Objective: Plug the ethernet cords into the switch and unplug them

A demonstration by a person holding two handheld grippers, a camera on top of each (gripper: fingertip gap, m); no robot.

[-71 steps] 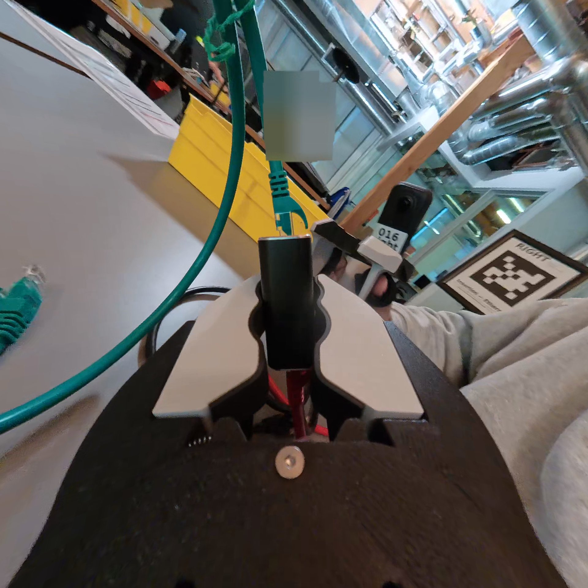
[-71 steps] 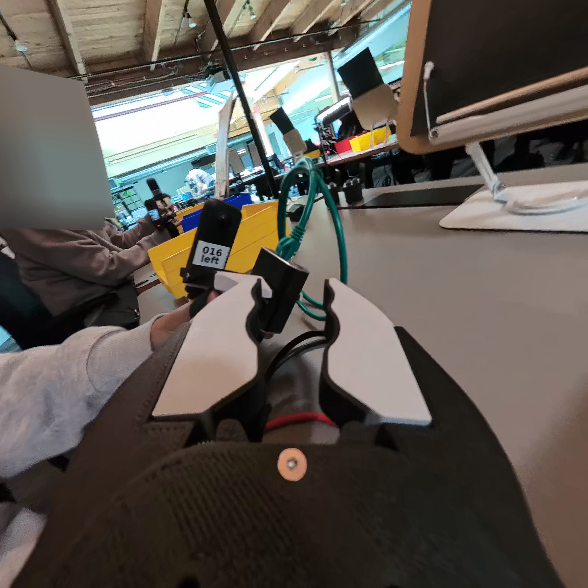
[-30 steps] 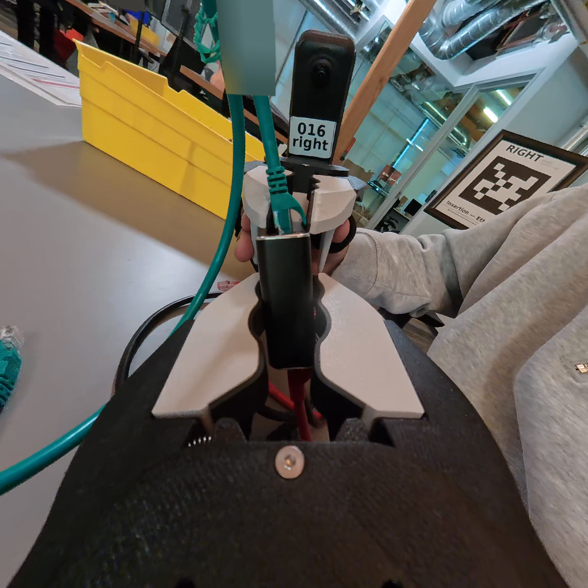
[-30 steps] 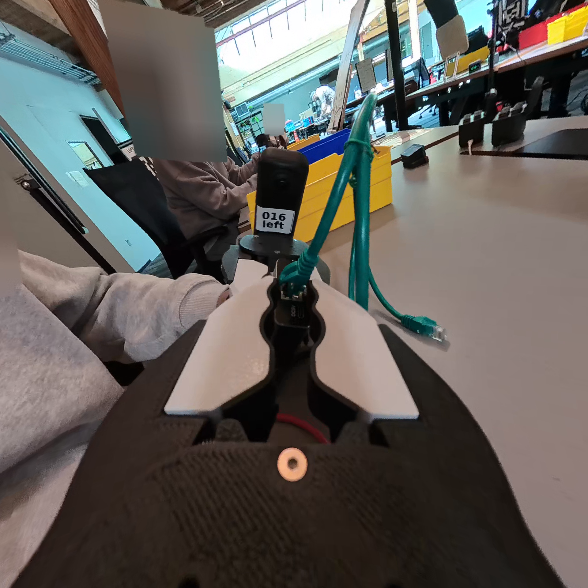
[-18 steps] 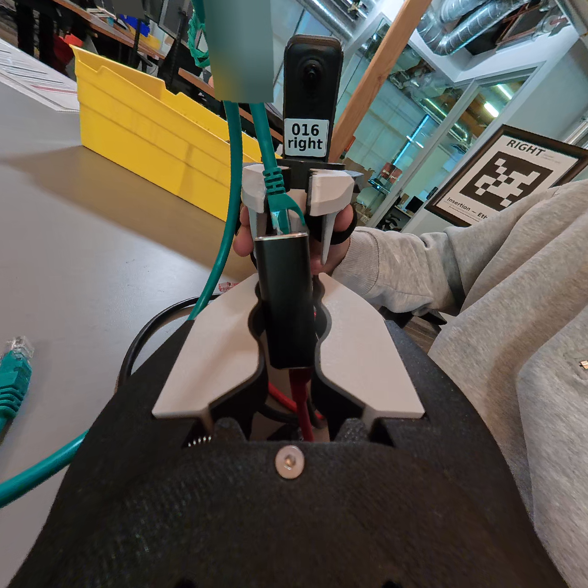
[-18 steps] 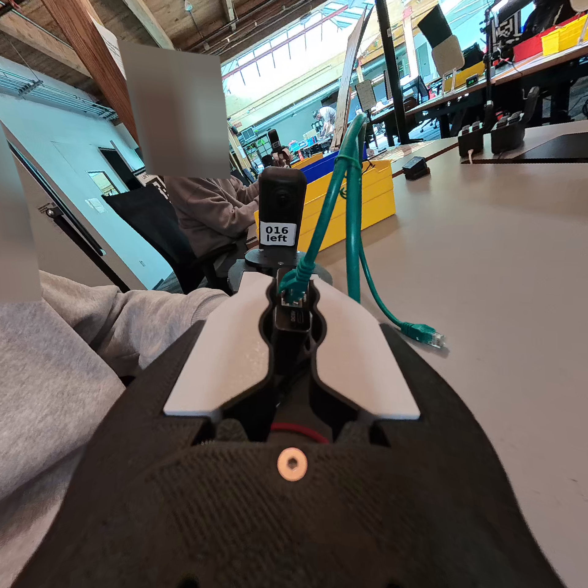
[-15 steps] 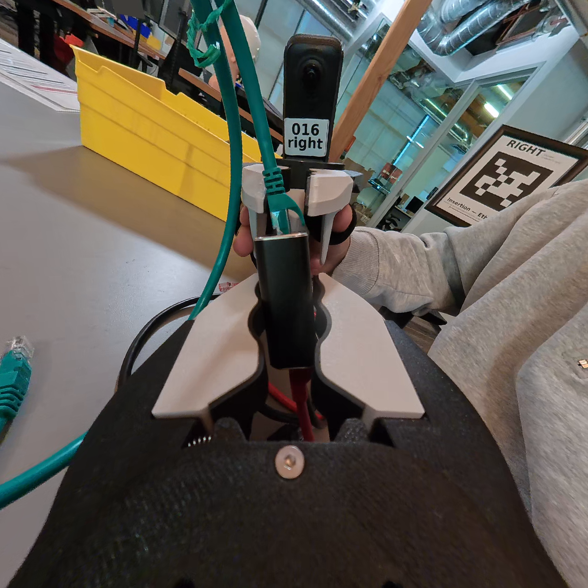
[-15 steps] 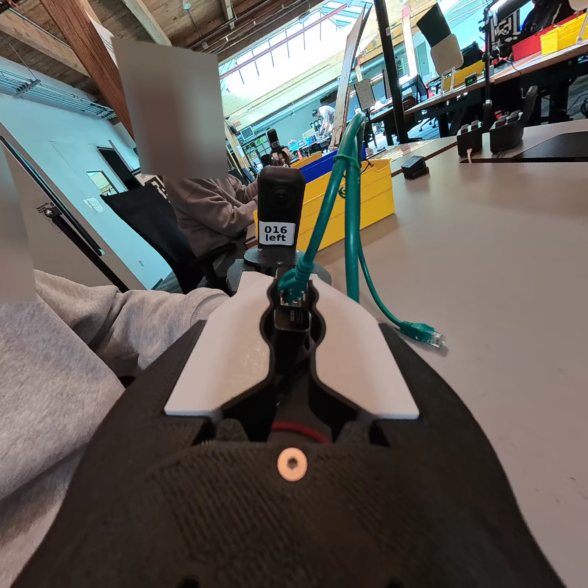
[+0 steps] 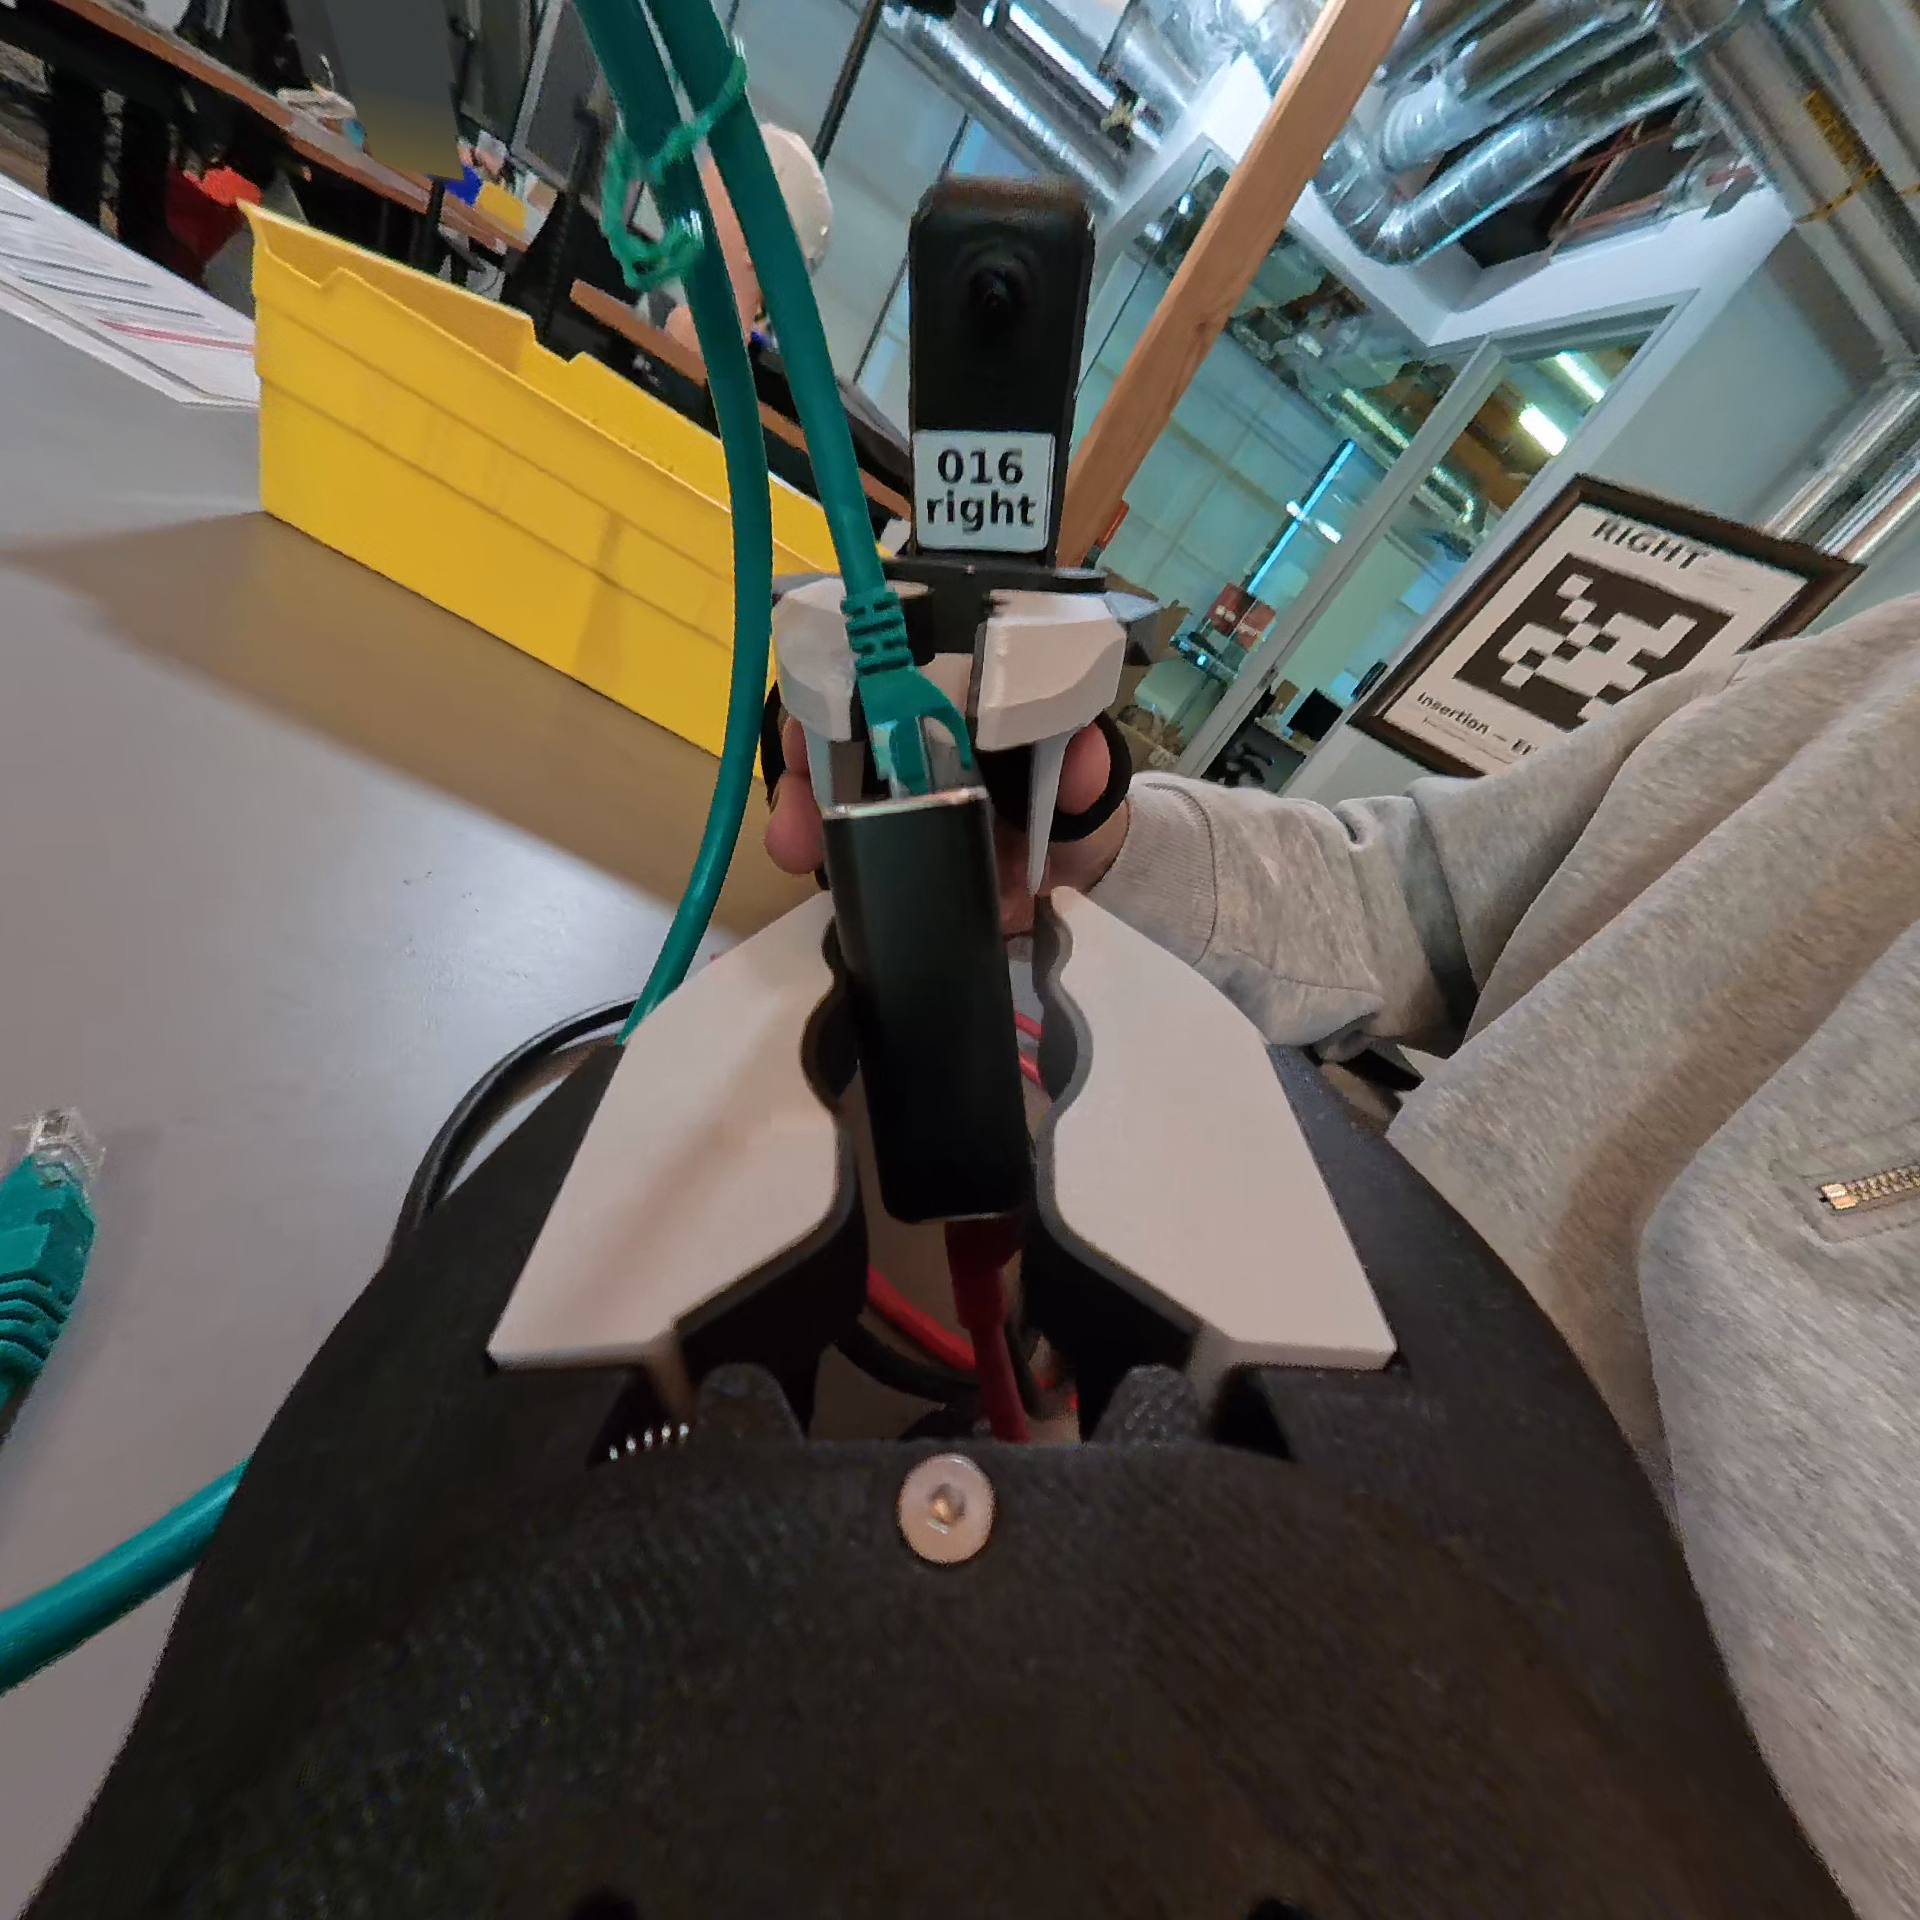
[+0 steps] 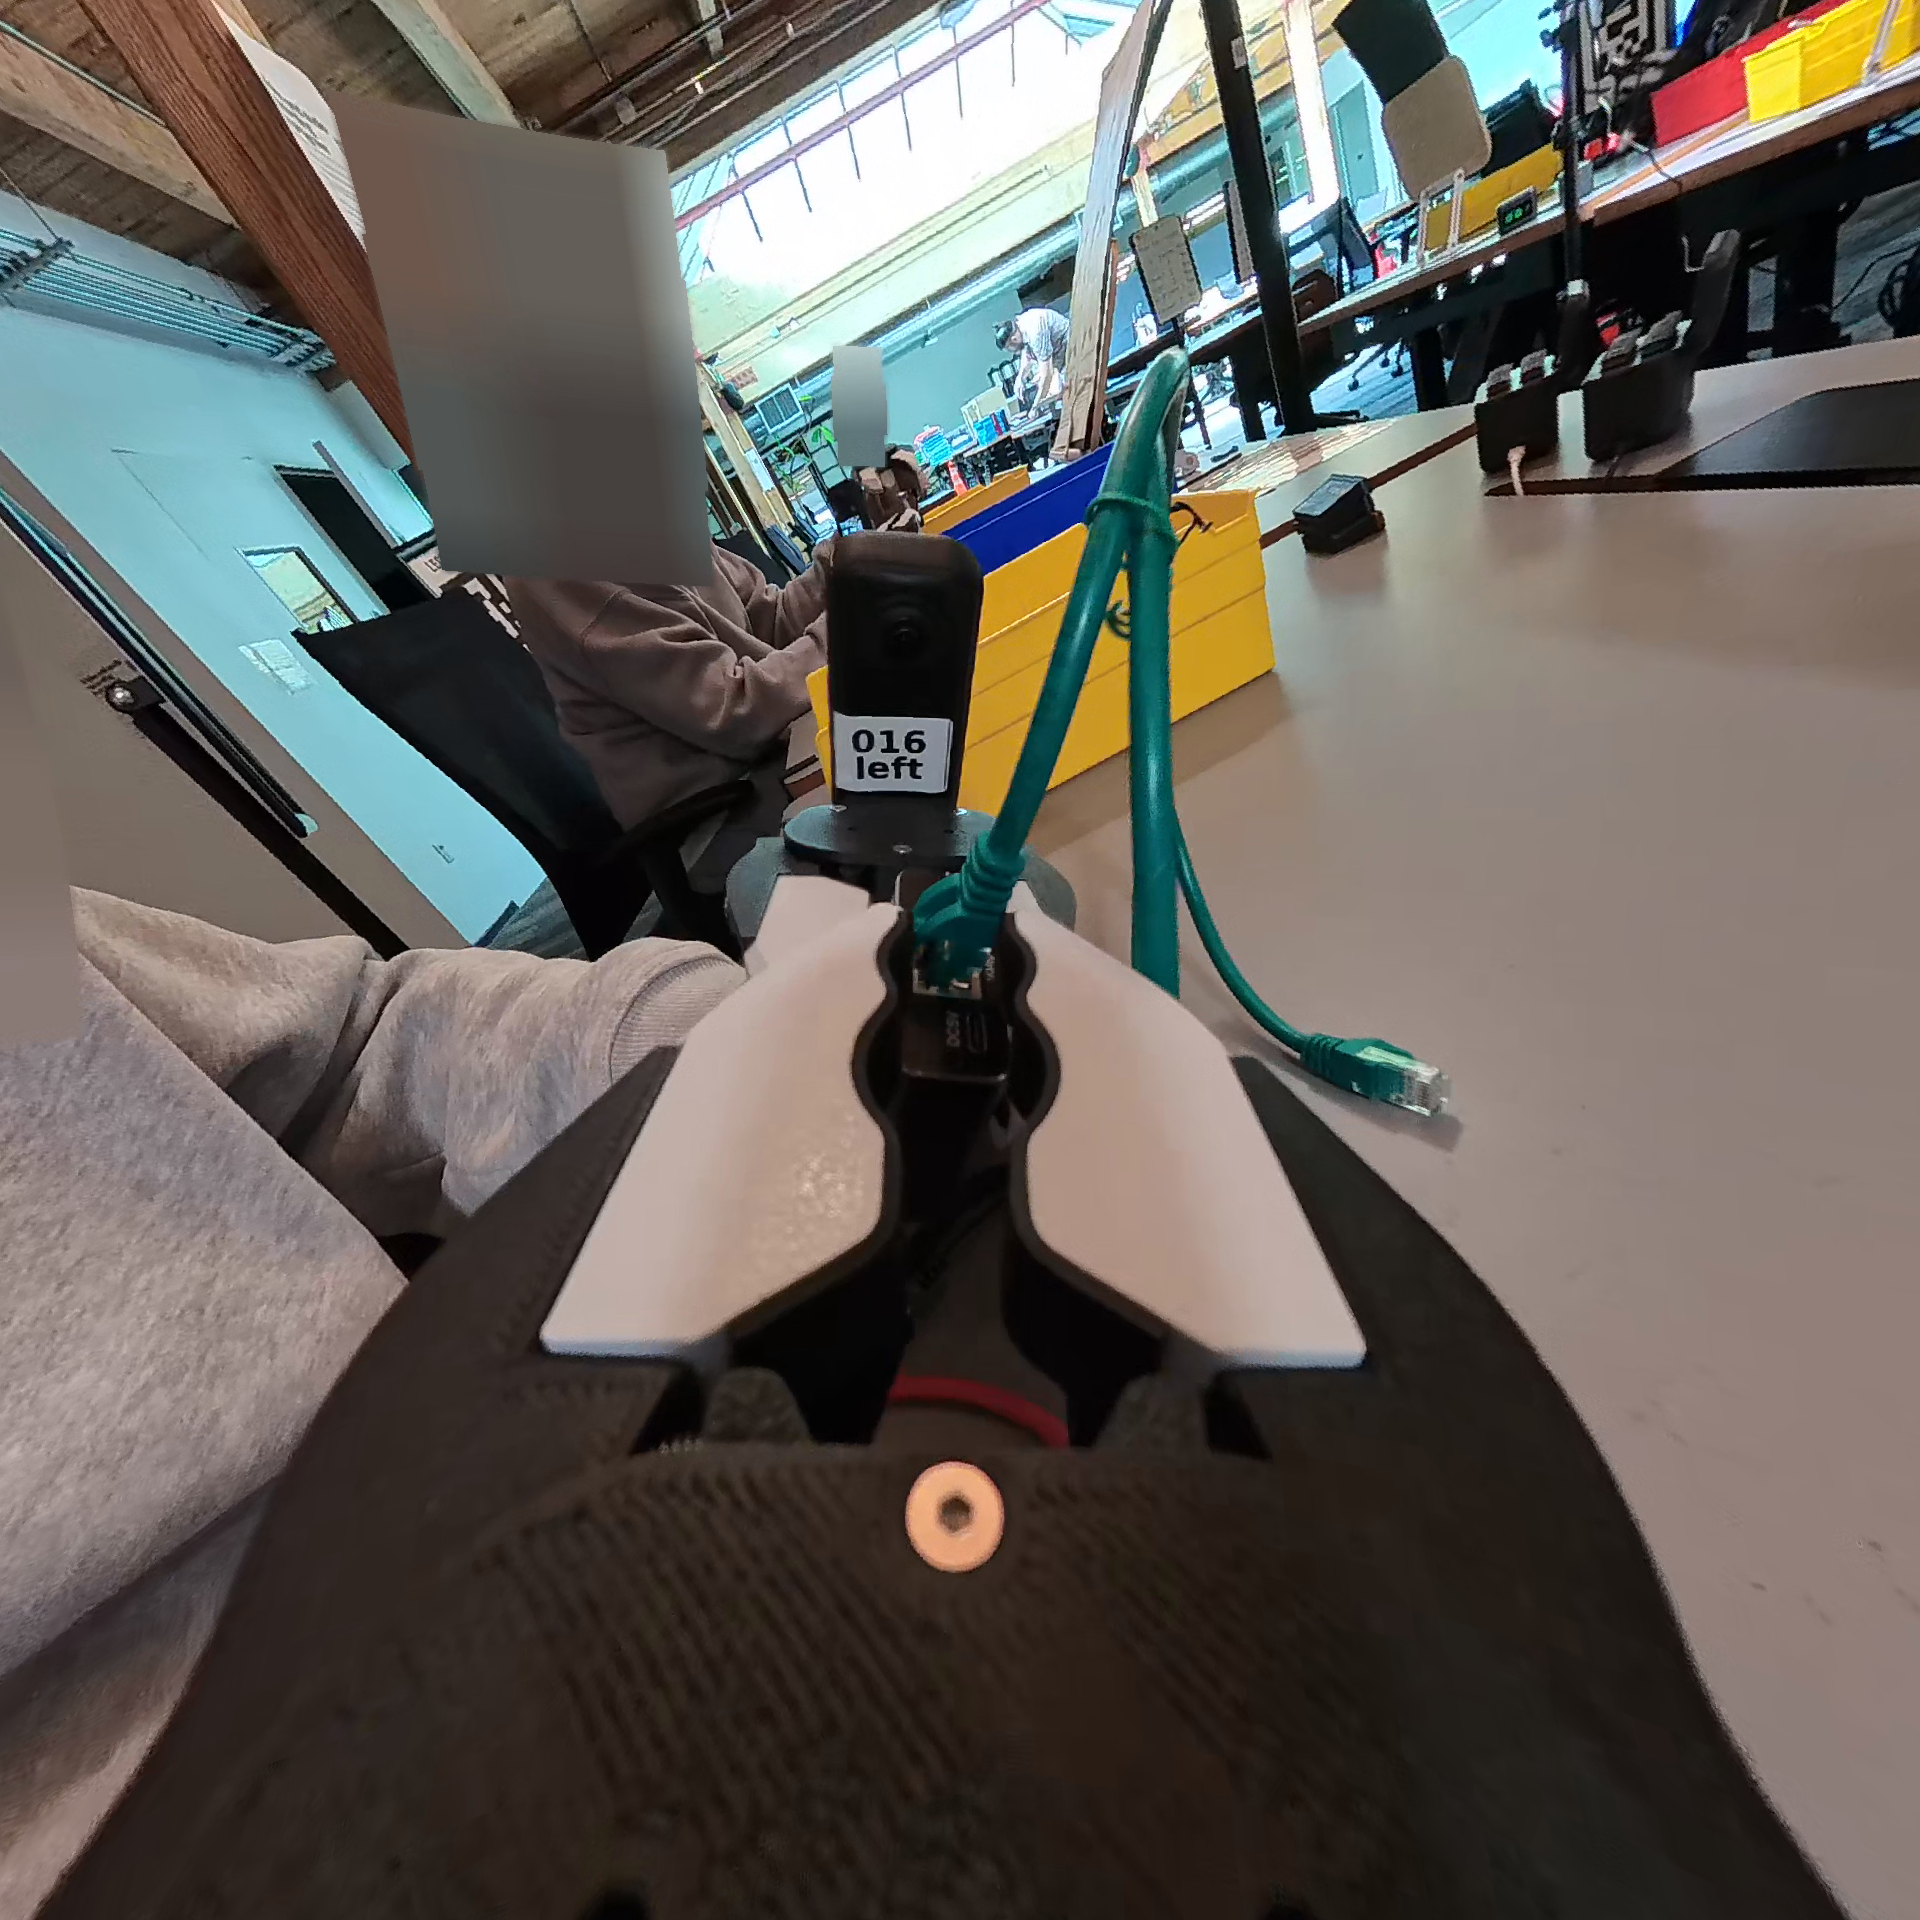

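A: A grey table (image 10: 1621, 831) carries a yellow bin (image 9: 457, 457); timber beams (image 10: 260, 197) and silver ducts (image 9: 1475, 145) run overhead.

B: Daylight floods the far windows (image 10: 883, 166); long desks (image 10: 1662, 187) beyond, perhaps workbenches.

Open-plan workshop and lab floor with rows of work desks.

Bare silver ventilation ducts (image 9: 1507, 156) and a slanting raw timber beam (image 9: 1226, 270) run under the ceiling, beside glass-walled partitions (image 9: 1299, 499). Rough wooden ceiling joists (image 10: 436, 42) span a long hall lit by a band of high windows (image 10: 883, 135). A smooth grey desk (image 10: 1558, 831) carries a yellow plastic parts bin (image 10: 1216, 623) with a blue plastic bin (image 10: 1039, 499) behind it; farther desks hold red and yellow storage bins (image 10: 1766, 62). A framed black-and-white square marker board (image 9: 1600, 634) stands to one side. A person in a brownish sweatshirt (image 10: 665, 665) sits on a black office chair (image 10: 468, 727), and another person (image 10: 1029, 343) bends over a distant desk.
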